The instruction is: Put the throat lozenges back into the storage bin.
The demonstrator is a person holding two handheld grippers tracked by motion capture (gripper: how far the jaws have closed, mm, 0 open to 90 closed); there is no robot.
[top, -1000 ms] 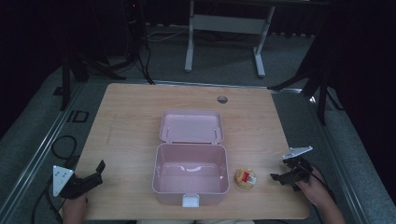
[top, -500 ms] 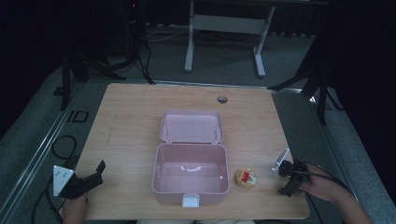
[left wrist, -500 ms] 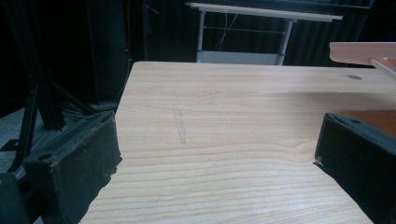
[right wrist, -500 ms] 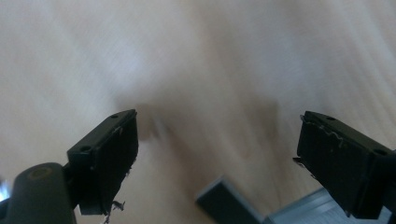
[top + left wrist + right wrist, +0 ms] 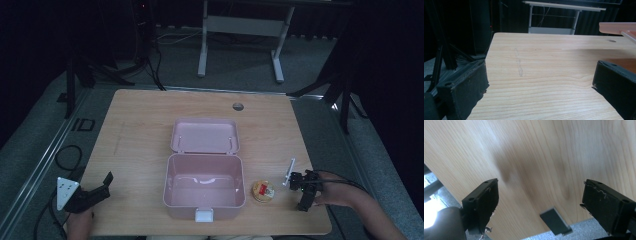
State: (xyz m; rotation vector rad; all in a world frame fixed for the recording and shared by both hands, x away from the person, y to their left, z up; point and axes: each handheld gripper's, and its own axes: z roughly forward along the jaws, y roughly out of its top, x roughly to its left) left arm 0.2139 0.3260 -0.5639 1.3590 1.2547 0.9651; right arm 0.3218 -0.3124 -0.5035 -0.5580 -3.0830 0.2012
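Black jaws stand wide apart on both tongs, with nothing between them. The right gripper (image 5: 303,192) is tipped over the near right part of the wooden table (image 5: 140,120), its jaws spread above bare wood close to the table's edge. Just left of it, apart from it, lies a small round tin (image 5: 262,191) with a red and yellow top. The left gripper (image 5: 95,192) rests at the near left corner, pointing across the table. Between them sits an open pink box (image 5: 204,186), its lid (image 5: 205,135) laid back on the far side.
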